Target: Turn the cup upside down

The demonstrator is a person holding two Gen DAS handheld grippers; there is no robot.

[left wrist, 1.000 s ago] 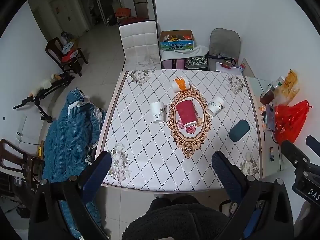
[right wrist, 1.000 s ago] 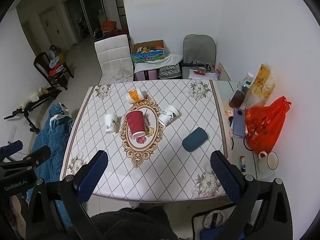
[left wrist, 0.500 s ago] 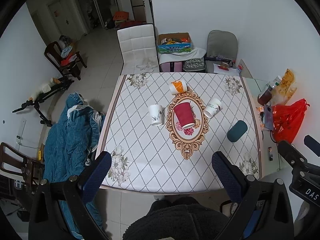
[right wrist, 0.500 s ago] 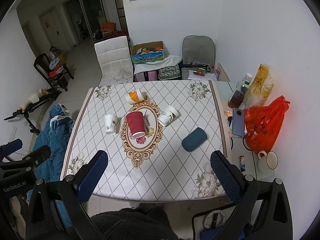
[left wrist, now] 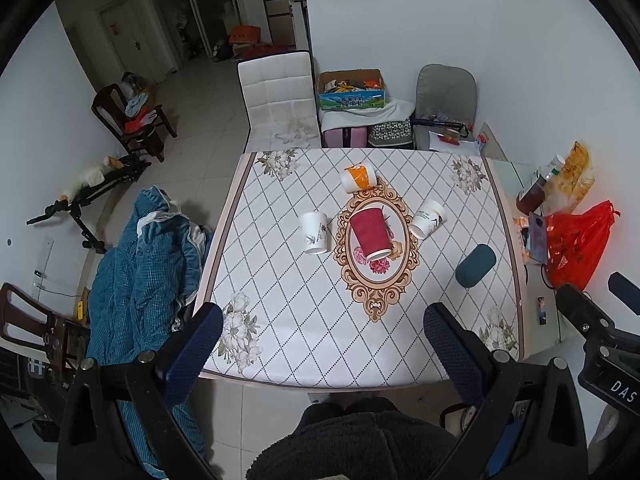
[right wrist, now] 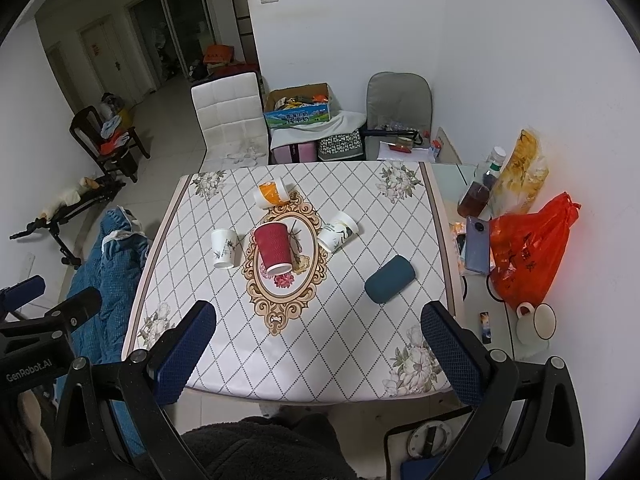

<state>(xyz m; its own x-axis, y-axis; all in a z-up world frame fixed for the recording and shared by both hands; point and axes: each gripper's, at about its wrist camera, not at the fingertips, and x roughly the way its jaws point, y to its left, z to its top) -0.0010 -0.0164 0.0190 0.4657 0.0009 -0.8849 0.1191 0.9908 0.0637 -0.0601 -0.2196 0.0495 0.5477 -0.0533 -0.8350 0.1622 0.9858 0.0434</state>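
Both grippers, left (left wrist: 322, 338) & right (right wrist: 318, 334), rose slightly w/ jaws wide, holding nothing; red cup (left wrist: 370, 233) unmoved at tabletop (left wrist: 280, 280) centre, so flip not begun.

White walls, pale tiled floor (left wrist: 208, 128). Table (left wrist: 280, 340) under a diamond-pattern cloth with flower corners and an ornate oval centre. Far side: white quilted chair (left wrist: 278, 96), cardboard box (left wrist: 352, 88) on covered bags, grey chair (left wrist: 446, 96). Left: dark wooden chair (left wrist: 132, 120) with clothes, blue quilt (left wrist: 136, 280) heaped on the floor, black stand (left wrist: 80, 204). Far left: dim doorway (right wrist: 176, 40). Right: red plastic bag (right wrist: 528, 248) on a side surface.
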